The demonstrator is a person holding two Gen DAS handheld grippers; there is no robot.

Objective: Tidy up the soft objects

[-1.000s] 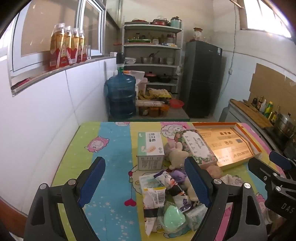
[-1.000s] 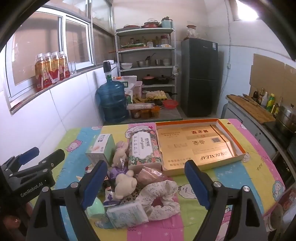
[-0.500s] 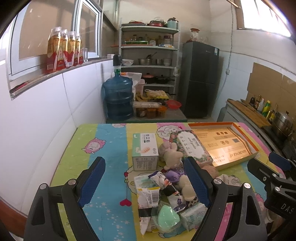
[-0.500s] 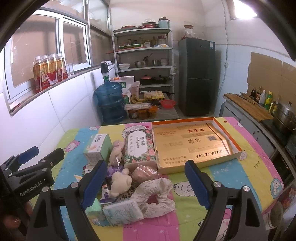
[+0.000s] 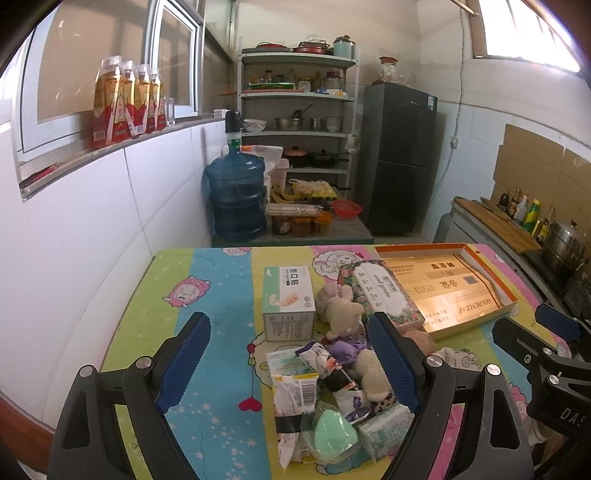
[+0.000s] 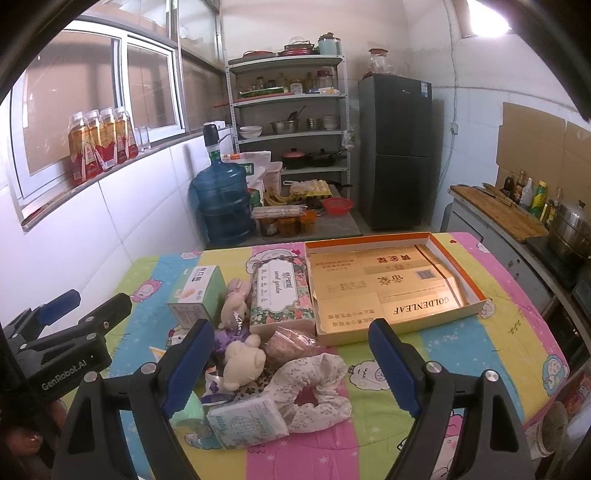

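On gold tray point(image 6: 391, 291) "GOLDENLEAF"; on left gripper point(image 6: 66, 332) "GenRobot.AI".

daylight fills the room, coming mostly from the high window point(image 5: 524, 33) on the far right, which blows out to white in both of my views. the side window point(image 6: 92, 99) on the left is dimmer, brownish. the gold tray point(image 6: 388, 284) glares softly. both pictures bend hard at the edges, with black corners. the near parts of my claws look slightly soft; the table point(image 5: 221, 295) is evenly lit, shadows faint.
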